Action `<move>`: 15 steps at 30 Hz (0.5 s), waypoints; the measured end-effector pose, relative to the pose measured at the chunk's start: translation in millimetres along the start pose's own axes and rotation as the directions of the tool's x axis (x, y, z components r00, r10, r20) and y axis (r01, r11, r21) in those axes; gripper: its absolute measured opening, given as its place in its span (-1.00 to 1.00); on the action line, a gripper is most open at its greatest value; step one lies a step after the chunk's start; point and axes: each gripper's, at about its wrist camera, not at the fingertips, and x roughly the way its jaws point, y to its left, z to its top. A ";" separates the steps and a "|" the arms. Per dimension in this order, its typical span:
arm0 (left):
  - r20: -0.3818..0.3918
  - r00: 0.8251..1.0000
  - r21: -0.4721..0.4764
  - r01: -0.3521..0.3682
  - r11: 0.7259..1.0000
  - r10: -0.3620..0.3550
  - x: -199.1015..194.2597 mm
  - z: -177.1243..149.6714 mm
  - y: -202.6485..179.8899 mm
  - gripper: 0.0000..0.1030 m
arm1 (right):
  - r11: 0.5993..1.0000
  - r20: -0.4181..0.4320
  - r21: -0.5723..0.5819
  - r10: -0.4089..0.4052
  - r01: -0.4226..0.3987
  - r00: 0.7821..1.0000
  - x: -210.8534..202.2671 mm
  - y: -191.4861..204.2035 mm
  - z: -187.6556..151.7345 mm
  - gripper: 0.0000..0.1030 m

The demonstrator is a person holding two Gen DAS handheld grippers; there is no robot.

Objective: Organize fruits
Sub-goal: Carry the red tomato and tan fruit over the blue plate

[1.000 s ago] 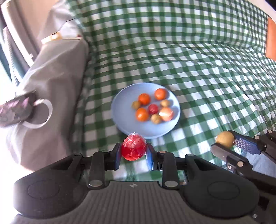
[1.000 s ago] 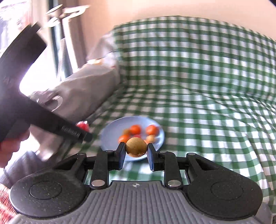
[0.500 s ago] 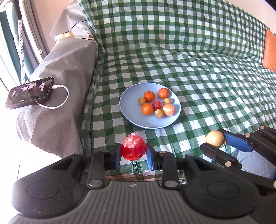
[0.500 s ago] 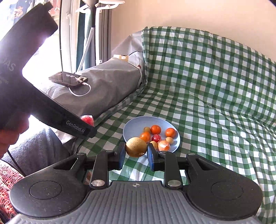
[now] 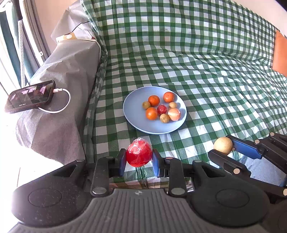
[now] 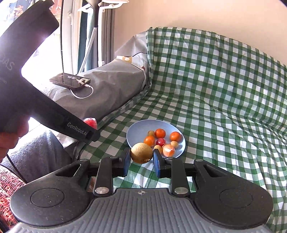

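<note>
The left gripper point(image 5: 138, 159) is held level above the near edge of the seat, its fingers closed on a red fruit in clear wrap point(image 5: 139, 153); both blue pads touch the fruit's sides. The right gripper point(image 6: 141, 159) is held beside it, to the right, with its fingers closed on a round tan fruit point(image 6: 141, 152). Both grippers are short of the blue plate point(image 5: 133, 114) and point toward it.

The surface is a sofa covered with a green-and-white checked cloth point(image 5: 206, 68). The plate rests on the seat and holds three oranges, a small red fruit point(image 5: 162, 109), three small tan fruits and a pale wrapped fruit point(image 5: 174, 114). On the left a grey cover point(image 5: 59, 100) lies over the sofa arm. A phone point(image 5: 30, 96) lies on it with a white cable point(image 5: 61, 105) plugged into its end.

The left wrist view shows the right gripper from the side at lower right, with the tan fruit between its fingers, and an orange cushion point(image 5: 279, 53) at the far right edge. The right wrist view shows the black body of the left gripper at left, with only part of the red fruit visible past it. It also shows the hand point(image 6: 10, 138) on that gripper's handle, a pale wall point(image 6: 197, 16) behind the sofa and a window frame point(image 6: 104, 32) at upper left.
</note>
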 end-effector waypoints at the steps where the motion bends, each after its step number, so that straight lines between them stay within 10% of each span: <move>1: -0.002 1.000 -0.001 -0.001 1.000 0.001 0.8 0.3 0.2 -0.36 | 1.000 -0.002 0.001 0.001 -0.001 1.000 -0.9 0.1 -0.5 -0.46; 15: -0.036 0.999 -0.001 0.002 1.000 -0.002 17.5 3.7 2.2 -0.36 | 1.000 -0.044 0.014 0.012 -0.011 0.999 11.6 -6.1 -3.3 -0.46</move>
